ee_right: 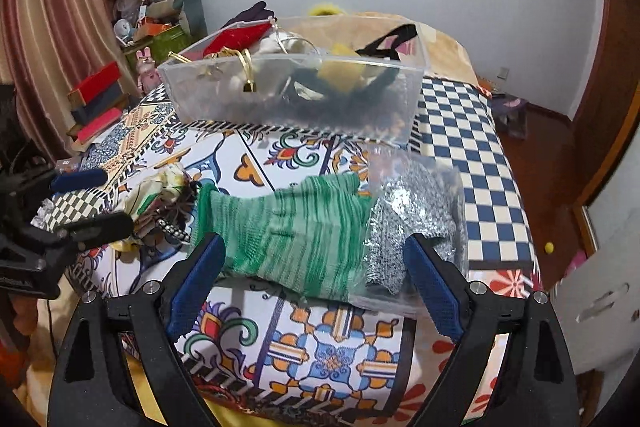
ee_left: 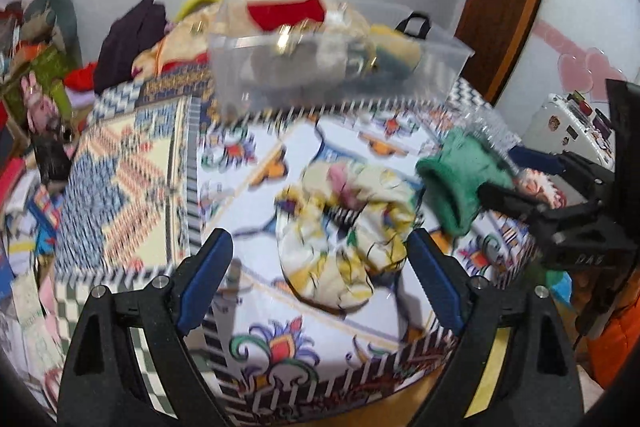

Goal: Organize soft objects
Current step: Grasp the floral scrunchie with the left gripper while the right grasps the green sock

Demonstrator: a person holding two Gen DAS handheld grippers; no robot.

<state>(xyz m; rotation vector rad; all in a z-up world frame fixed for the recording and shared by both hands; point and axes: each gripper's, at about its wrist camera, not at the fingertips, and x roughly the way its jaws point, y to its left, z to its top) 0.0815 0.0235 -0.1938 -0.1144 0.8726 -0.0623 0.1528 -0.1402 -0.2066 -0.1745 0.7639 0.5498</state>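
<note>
Both tools wide open, nothing gripped: left tool over crumpled yellow-patterned cloth, right tool over green knit glove overlapping bagged grey gloves on patterned bed cover. Risk: snagging cover, or dragging bag along with glove. Clear storage bin beyond; contents tangled, left view blurred.

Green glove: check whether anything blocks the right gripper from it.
Nothing visible does. The green glove lies on the cloth directly ahead of the right gripper, whose jaws are open on either side of it.
</note>
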